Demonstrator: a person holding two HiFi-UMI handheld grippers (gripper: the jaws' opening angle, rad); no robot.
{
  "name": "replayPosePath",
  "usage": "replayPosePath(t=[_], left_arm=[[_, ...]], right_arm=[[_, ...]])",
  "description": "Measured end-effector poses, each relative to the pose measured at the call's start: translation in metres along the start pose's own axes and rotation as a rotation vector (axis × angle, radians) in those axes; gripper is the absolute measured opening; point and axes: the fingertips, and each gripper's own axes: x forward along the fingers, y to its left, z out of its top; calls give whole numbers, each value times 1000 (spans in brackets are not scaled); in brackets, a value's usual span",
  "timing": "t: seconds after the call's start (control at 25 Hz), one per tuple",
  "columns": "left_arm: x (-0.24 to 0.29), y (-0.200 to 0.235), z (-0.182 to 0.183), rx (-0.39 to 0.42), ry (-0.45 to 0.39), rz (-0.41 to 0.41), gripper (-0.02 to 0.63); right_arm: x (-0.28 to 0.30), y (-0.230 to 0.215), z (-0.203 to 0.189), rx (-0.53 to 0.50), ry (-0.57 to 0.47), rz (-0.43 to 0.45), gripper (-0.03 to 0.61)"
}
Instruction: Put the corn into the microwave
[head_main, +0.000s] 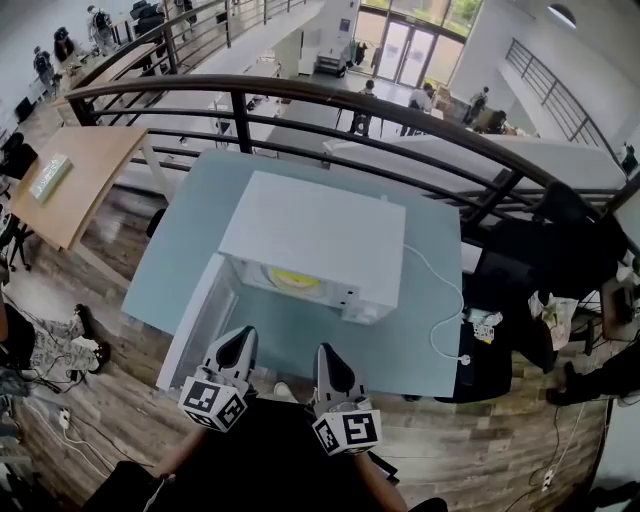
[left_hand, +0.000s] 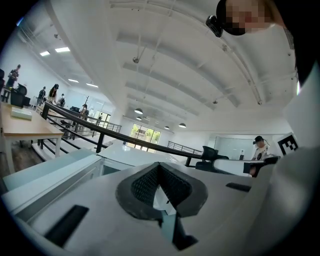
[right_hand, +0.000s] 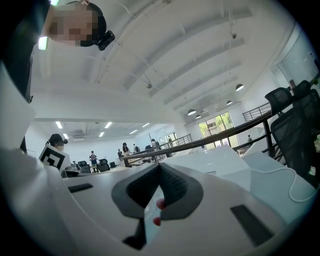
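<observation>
Corn (head_main: 295, 278) lies inside the microwave (head_main: 315, 235), a yellow shape in the cavity, with its long axis across my view as far as I can tell. The door (head_main: 200, 320) stands open, swung out to the left. The corn sits ahead of and between both tongs, well apart from them. Left tongs (head_main: 238, 342): shut tight, nothing in them, near the door's free edge and the closer of the two to it. Right tongs (head_main: 328, 355): tips together, likewise empty. Both hang over the near edge of the bench (head_main: 425, 330). I judge the placing done, with the door left to close, which would suit the left hand. Count: one corn, one microwave, one door, two tongs.
</observation>
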Motion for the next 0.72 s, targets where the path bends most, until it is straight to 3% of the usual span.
replayPosePath(t=[0.44,0.72], left_arm=[[-2,-5,-3,-4,8,-11,2],[-3,3,-5,-32,-5,27,2]], right_arm=[[-5,3,-4,-12,12,-10,8],[-9,1,-6,-2,26,-25,8]])
